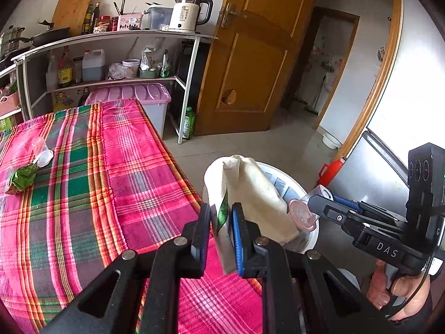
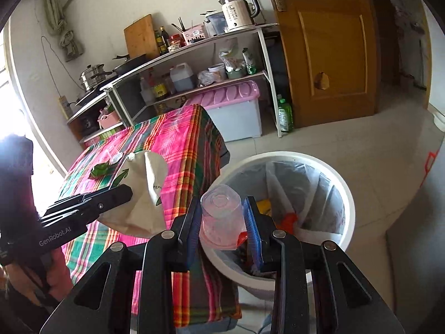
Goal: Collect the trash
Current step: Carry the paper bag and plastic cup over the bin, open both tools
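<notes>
My left gripper (image 1: 221, 217) is shut on a crumpled cream paper bag (image 1: 250, 192) with a green print, held off the table's edge toward the white trash bin (image 1: 306, 239); the bag also shows in the right wrist view (image 2: 144, 192). My right gripper (image 2: 222, 217) is shut on a clear plastic cup (image 2: 221, 217), held upside down over the bin's near rim (image 2: 347, 194); the cup also shows in the left wrist view (image 1: 301, 215). On the plaid tablecloth (image 1: 125, 181) lie a green wrapper (image 1: 23, 179) and another clear cup (image 1: 41, 150).
The bin has a clear liner and holds red and yellow trash (image 2: 289, 218). A shelf rack (image 1: 111, 55) with a kettle, bottles and pans stands behind the table. A pink-lidded storage box (image 1: 133, 94) and a wooden door (image 1: 250, 55) are beyond it.
</notes>
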Demonstrator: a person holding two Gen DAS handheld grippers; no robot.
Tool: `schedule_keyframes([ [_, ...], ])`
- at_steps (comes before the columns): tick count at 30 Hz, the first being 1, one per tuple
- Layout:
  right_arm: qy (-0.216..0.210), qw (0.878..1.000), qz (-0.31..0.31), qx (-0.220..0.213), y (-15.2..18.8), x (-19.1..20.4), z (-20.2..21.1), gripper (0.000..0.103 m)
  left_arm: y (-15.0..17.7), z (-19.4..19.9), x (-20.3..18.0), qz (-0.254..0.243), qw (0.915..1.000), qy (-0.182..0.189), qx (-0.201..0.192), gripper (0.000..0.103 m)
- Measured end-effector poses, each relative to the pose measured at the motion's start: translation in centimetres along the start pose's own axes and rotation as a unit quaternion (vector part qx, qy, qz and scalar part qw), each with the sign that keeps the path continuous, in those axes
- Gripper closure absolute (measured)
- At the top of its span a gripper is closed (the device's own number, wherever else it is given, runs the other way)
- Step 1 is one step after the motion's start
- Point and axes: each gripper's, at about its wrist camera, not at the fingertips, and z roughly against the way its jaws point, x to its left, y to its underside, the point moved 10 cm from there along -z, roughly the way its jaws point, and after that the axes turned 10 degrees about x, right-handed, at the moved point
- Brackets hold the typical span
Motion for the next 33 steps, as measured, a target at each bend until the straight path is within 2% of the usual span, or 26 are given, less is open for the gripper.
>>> schedule_keyframes([
  [18,0.017,0.998,-0.053,0.025,1.2,-5.7,-2.1,0.071,0.1,-5.7,-2.9,-0.023,0.9984,0.010,0.050,0.087],
  [27,0.019,0.996,-0.076,0.046,2.0,-7.8,-3.6,0.070,0.4,-8.7,-3.8,-0.029,0.9964,0.012,0.079,0.086],
  [33,0.025,0.995,-0.080,0.051,2.2,-8.2,-3.9,0.070,0.7,-9.2,-4.0,-0.028,0.9957,0.015,0.087,0.083],
])
